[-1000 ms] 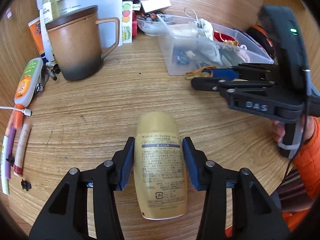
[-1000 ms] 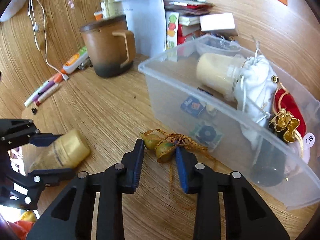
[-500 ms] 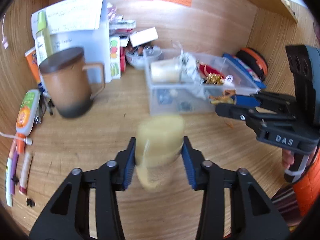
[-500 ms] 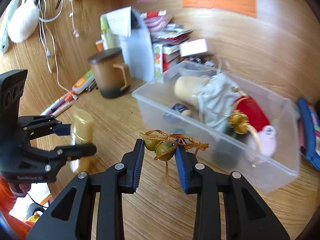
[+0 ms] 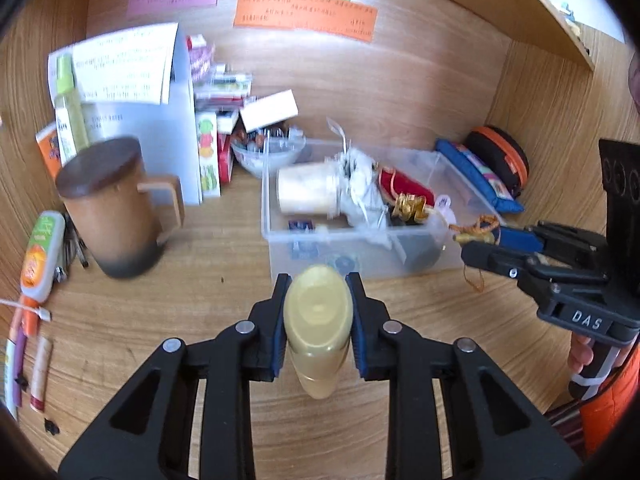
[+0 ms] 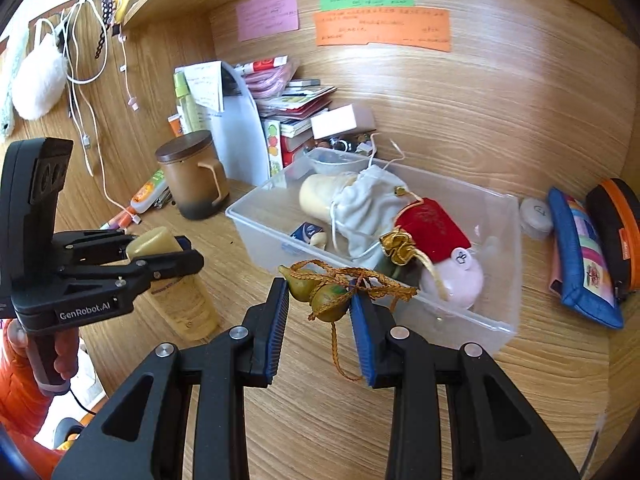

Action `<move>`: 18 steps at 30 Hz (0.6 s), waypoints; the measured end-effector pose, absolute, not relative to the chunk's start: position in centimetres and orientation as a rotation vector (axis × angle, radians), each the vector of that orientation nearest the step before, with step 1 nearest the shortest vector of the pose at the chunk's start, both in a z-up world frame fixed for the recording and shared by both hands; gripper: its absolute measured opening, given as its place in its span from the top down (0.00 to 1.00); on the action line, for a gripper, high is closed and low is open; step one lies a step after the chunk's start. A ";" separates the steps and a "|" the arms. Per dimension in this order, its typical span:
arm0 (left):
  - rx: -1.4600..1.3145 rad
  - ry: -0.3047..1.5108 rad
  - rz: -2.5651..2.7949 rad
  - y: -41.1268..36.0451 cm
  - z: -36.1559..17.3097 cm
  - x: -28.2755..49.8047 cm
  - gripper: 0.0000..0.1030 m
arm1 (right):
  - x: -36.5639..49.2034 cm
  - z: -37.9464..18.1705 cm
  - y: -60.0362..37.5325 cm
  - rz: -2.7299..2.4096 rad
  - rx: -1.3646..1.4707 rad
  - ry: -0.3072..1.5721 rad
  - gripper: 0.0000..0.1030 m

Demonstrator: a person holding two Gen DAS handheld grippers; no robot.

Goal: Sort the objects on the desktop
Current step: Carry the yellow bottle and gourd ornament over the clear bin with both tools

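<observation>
The wood-grain table carries a clear plastic bin, thin-walled, rectangular and already part full: a cream jar, a white drawstring pouch, a red velvet pouch with gold trim. Everything else is placed from that bin. Just left of it and lifted off the table, the left tongs are clamped on a gold bottle, a smooth, glossy, flat-sided oval bottle held with its cap end hanging downward. At the bin's near wall, also in the air, the right tongs are closed on a small gourd charm, two olive-green lacquered bulbs tied with a braided gold cord whose tail dangles below the pads. The step in hand looks like carrying both pieces over the bin. To do it well, each should probably clear the rim before release, one hand at a time so the tongs do not collide above the opening. The slick bottle may slip if the grip eases early, so lower it close to the contents; the loose cord could snag on the rim, so bring the charm in well over the wall.
</observation>
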State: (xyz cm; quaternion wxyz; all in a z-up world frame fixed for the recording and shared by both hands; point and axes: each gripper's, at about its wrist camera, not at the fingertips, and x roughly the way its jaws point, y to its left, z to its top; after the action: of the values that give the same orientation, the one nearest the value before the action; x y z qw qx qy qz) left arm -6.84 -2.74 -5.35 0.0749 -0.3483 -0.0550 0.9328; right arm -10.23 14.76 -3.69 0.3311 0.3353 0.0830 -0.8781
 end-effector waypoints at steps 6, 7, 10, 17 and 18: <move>-0.963 -0.139 2.846 -2.7 -2.7 -7.8 0.75 | -10.4 -2.5 15.7 -2.319 0.840 0.186 0.73; -0.953 -0.132 2.850 -2.6 -2.4 -7.9 0.75 | -10.5 -2.3 15.9 -2.323 0.834 0.183 0.73; -0.914 -0.102 2.861 -2.2 -1.1 -8.4 0.75 | -10.7 -1.6 16.4 -2.341 0.822 0.175 0.73; -0.843 -0.066 2.873 -1.7 1.2 -10.0 0.75 | -11.5 -0.3 17.7 -2.387 0.794 0.158 0.73; -0.837 -0.064 2.872 -1.7 1.4 -10.3 0.75 | -11.7 -0.2 17.8 -2.392 0.792 0.157 0.73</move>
State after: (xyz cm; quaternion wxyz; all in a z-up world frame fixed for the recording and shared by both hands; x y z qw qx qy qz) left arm -10.32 -1.67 1.45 0.0745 -0.2788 -0.0215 0.9572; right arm -11.70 17.82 -0.16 0.3038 0.2989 0.0592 -0.9027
